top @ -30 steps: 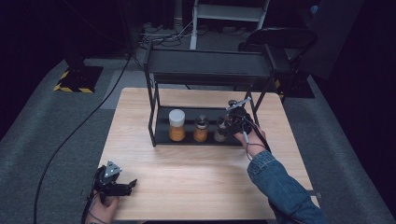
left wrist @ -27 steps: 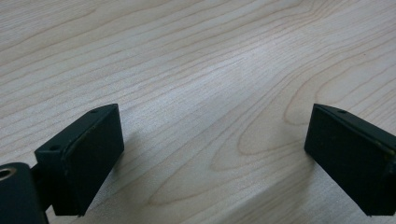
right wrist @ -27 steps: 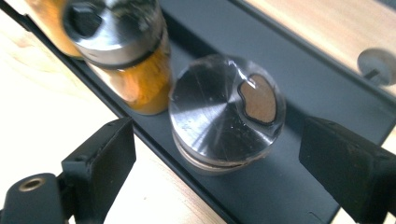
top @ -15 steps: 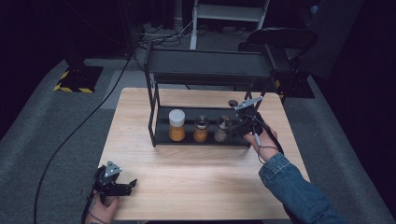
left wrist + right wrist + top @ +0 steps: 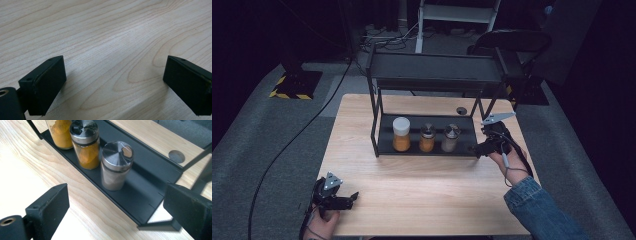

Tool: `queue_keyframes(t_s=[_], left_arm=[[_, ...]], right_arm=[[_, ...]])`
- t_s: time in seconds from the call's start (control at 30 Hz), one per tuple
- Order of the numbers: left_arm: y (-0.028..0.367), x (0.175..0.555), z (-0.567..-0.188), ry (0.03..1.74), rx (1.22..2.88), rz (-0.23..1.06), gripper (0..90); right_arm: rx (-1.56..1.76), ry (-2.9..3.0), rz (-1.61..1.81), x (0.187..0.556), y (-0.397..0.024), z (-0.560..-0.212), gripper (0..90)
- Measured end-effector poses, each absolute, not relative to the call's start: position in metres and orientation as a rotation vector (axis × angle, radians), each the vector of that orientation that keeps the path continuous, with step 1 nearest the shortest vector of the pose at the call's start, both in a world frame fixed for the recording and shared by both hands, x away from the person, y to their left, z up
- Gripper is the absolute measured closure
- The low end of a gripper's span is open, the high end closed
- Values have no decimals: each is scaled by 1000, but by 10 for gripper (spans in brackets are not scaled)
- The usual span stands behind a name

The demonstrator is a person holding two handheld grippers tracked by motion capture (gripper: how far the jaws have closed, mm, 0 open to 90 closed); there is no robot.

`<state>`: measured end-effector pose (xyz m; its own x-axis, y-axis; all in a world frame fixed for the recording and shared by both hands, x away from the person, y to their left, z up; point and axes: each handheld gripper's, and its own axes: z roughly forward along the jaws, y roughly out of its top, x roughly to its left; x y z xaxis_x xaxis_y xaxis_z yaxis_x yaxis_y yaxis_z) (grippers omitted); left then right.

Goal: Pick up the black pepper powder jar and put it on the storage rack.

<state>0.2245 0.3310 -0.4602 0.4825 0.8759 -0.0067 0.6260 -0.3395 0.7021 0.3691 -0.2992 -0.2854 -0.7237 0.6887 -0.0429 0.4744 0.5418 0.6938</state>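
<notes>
R gripper (image 5: 478,149) hangs at the rack's (image 5: 432,147) 3 o'clock end, jaws just opening, spread w/ nothing between. Grey-capped jar (image 5: 116,165) stands on the bottom shelf, apart from it; the rearmost jar's top is cut off. L gripper (image 5: 353,196) at table's (image 5: 422,190) 7 o'clock, spread, empty.

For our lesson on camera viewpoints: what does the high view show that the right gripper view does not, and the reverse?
High view alone: the left hand-held gripper near the table's front edge, the black metal rack's top shelf and the grey carpet.
Right gripper view alone: the pour openings in the steel lid of the pale spice jar.
Shared: the three spice jars on the rack's black bottom tray and the light wooden table.
</notes>
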Motion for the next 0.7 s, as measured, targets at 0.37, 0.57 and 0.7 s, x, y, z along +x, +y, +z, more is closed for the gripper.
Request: queue_keyframes(t_s=[0.37, 0.57, 0.7], left_arm=[[331, 225, -460, 1234, 2085, 498, 47], [331, 225, -460, 1235, 2084, 498, 47], [331, 225, -460, 1234, 2085, 498, 47]], right_arm=[[968, 2431, 995, 349, -325, -292, 32], [958, 2424, 1007, 343, -336, -305, 29], [947, 2413, 1033, 337, -343, -313, 27]])
